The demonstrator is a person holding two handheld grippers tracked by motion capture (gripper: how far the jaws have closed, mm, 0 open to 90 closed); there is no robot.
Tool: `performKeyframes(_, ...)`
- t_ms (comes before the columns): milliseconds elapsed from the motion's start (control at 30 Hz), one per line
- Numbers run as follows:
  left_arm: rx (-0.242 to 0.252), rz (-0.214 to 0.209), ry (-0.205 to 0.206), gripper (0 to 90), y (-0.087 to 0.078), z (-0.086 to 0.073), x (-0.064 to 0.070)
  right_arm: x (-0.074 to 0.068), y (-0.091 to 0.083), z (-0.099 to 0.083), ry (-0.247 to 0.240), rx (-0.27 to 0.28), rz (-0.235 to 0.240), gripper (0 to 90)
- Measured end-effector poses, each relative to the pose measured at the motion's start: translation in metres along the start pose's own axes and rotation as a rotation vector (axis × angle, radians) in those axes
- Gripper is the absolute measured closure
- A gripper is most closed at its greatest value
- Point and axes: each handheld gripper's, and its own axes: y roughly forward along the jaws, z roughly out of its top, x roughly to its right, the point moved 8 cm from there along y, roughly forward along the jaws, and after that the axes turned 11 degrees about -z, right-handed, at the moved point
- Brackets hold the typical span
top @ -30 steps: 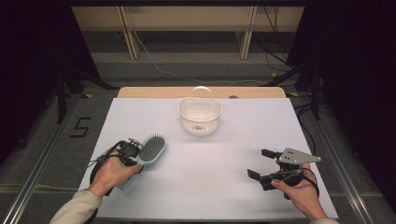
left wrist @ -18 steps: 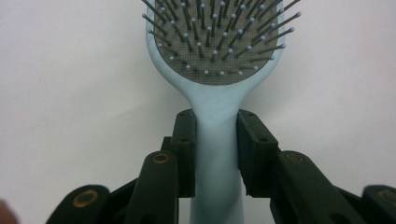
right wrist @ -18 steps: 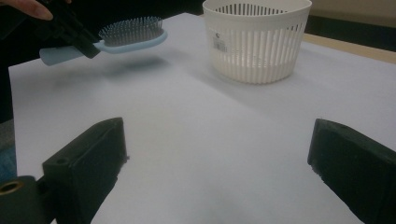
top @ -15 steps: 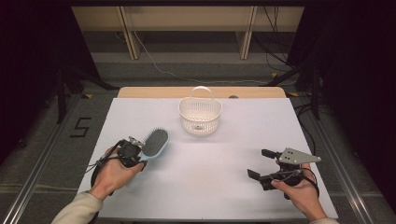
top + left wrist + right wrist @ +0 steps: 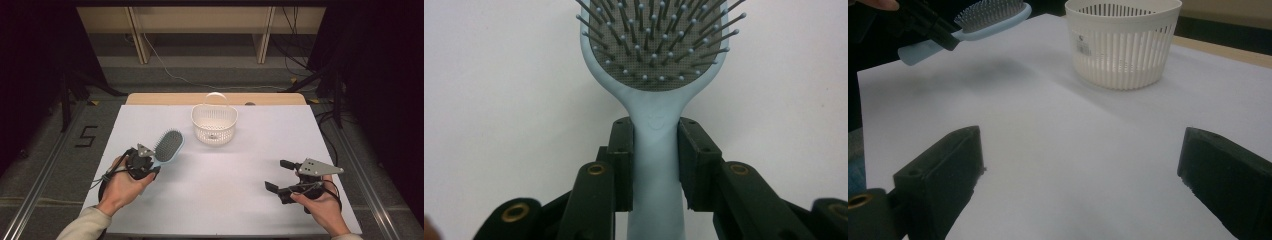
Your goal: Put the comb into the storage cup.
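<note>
A light blue hairbrush (image 5: 167, 146) with dark bristles is held above the white table cover at the left, bristles up. My left gripper (image 5: 150, 161) is shut on its handle; in the left gripper view both jaws press the handle of the hairbrush (image 5: 656, 150) just below the head. In the right gripper view the hairbrush (image 5: 983, 17) hangs clear of the surface with a shadow beneath it. A white slotted basket (image 5: 214, 123) stands at the back centre, about a hand's width right of the brush head. My right gripper (image 5: 280, 176) rests open at the front right, nothing between its fingers.
The white table cover (image 5: 230, 200) spans the table, with a strip of bare wood (image 5: 165, 99) along the far edge. The basket (image 5: 1122, 40) has a thin loop handle. Cables and table legs lie on the floor beyond.
My left gripper has lifted the hairbrush and carried it up and to the right, toward the basket. The right gripper has stayed where it was.
</note>
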Motion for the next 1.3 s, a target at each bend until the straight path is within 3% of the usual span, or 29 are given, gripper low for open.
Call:
performKeyframes(667,0.126,0.004,0.003,69.7,-0.007,0.011,0.002,0.000,0.000,0.000,0.003,-0.002,0.000,5.2)
performKeyframes(1067,0.180,-0.017,-0.014,69.7,-0.009,0.016,0.004,0.000,0.000,0.000,0.000,0.000,0.001,5.2)
performKeyframes(1300,0.204,-0.009,-0.017,69.7,-0.011,0.019,0.004,0.000,0.001,0.000,0.000,0.001,0.001,5.2)
